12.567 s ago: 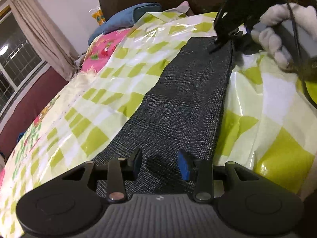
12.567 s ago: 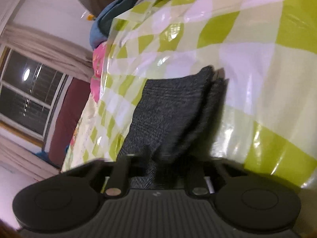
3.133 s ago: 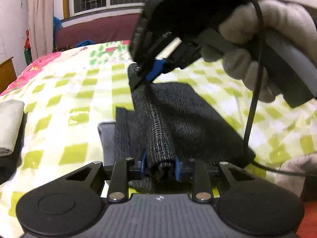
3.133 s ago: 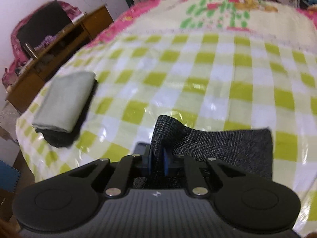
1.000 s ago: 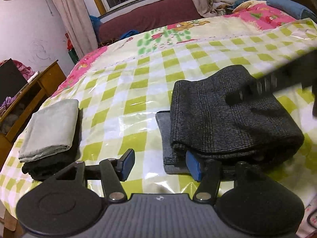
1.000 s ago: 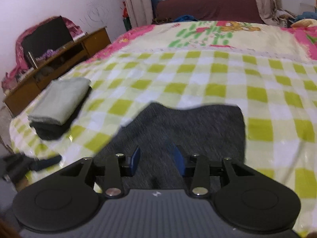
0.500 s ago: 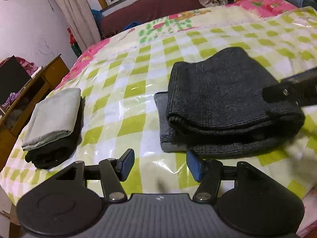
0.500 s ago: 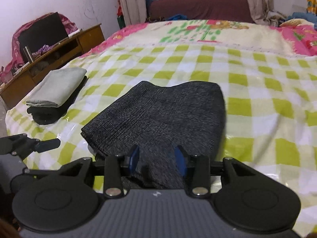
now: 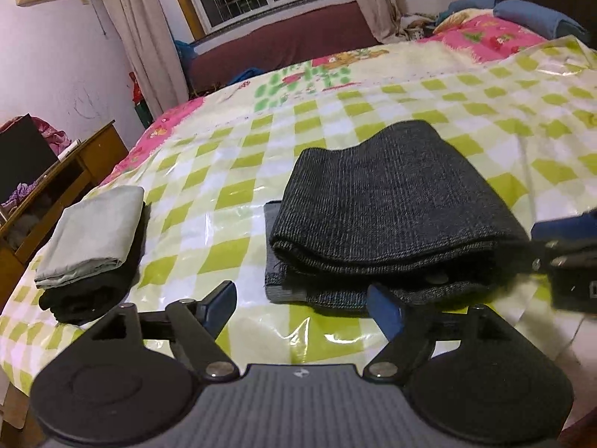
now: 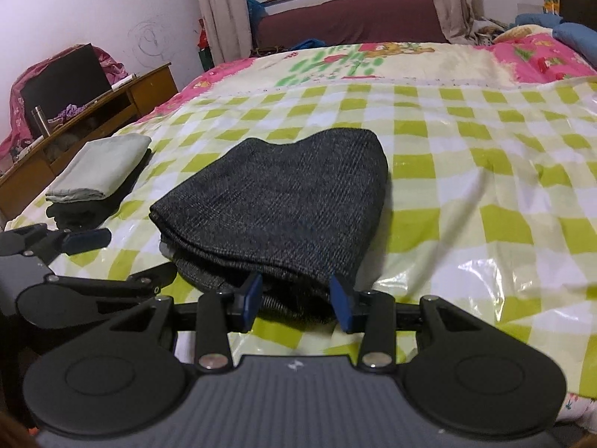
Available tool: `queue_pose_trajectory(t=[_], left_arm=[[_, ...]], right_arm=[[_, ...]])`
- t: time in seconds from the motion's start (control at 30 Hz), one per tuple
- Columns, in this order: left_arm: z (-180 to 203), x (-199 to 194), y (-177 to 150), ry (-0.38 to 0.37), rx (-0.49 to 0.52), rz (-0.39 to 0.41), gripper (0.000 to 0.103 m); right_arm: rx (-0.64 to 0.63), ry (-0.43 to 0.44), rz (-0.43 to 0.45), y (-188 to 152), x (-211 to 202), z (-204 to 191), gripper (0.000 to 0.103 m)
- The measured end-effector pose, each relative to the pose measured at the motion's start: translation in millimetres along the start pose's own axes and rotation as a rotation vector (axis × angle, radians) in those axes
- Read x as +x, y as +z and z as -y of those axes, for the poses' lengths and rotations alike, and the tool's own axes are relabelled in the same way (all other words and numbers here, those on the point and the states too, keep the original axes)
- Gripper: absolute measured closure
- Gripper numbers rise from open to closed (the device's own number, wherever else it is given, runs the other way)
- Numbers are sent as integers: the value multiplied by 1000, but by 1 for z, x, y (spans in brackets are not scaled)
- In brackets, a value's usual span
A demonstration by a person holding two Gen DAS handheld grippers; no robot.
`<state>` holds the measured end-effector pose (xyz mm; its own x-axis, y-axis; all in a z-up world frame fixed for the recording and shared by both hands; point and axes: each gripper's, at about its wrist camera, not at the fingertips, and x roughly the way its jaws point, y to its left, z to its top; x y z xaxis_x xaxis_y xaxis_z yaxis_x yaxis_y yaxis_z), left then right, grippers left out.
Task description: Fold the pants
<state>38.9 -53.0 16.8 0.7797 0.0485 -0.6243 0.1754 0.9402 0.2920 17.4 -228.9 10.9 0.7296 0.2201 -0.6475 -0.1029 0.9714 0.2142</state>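
Left gripper (image 9: 302,308) near pants (image 9: 384,209), folded stack (image 9: 89,239).

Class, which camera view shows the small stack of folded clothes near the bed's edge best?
The left wrist view: the stack of folded clothes sits nearer and larger, its grey piece clearly lying on a black one. The right wrist view shows the same stack smaller and farther off, its black piece mostly in shadow.

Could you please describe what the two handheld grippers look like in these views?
Both match. The left gripper and the right gripper each have a ribbed grey body with a small white logo, round black side discs, black linkage arms with silver rivets, and blue pads on the fingers.
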Motion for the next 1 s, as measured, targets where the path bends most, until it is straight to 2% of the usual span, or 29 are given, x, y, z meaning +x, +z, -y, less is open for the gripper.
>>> queue_pose_trajectory(t=[0.07,0.2,0.33,0.4,1.0], left_arm=[[1,-1,1,-1,-9,1,7],[2,-2,0,-2,-15,6,7],[1,-2,0,-35,-44,1,6],[1,-1,-1,-45,-54,-5,0],[8,2,-10,-52,-69,-28,0]], right_arm=[[1,-1,4,-2,-2,0,61],[-6,-2,22,-2,-6,-3,61],[3,-8,27,-3,-7,-3,60],[10,-12,28,-4,-7,-2,60],[43,-49,-5,-16,-3,10,60]])
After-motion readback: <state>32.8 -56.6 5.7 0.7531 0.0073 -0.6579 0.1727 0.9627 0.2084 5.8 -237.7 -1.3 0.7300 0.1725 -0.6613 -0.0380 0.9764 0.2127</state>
